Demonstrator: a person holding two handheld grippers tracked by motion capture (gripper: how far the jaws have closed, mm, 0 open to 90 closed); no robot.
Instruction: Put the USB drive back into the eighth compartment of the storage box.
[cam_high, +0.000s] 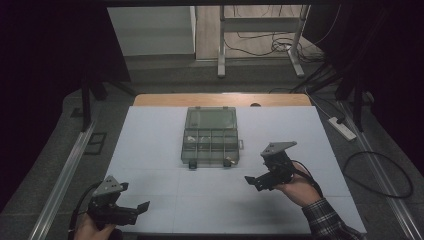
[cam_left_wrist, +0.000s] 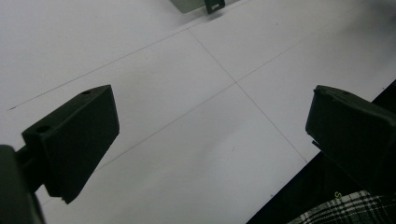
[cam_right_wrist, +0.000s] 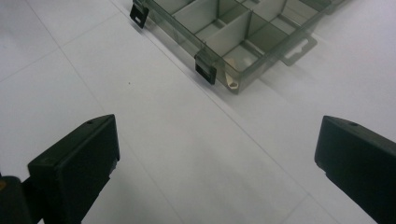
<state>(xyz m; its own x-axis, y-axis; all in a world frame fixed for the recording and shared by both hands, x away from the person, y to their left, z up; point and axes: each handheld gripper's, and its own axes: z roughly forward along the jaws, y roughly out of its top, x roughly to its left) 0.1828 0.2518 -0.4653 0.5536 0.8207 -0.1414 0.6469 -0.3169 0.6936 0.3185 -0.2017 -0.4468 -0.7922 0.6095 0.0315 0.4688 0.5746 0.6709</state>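
Work has not begun: compartment box (cam_high: 211, 136) lies lid-open mid-tabletop (cam_high: 150, 150), untouched. Right tool (cam_high: 256, 182) hovers near its front corner, left tool (cam_high: 141, 208) farther off; both gape.

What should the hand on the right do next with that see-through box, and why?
Probably ease the right gripper forward toward the compartment box. Its jaws stand wide apart with nothing between them, and it hangs above bare table short of the box's near edge, where the two dark latches sit. The box lies open, lid flat behind it. The left gripper is farther off, also open.
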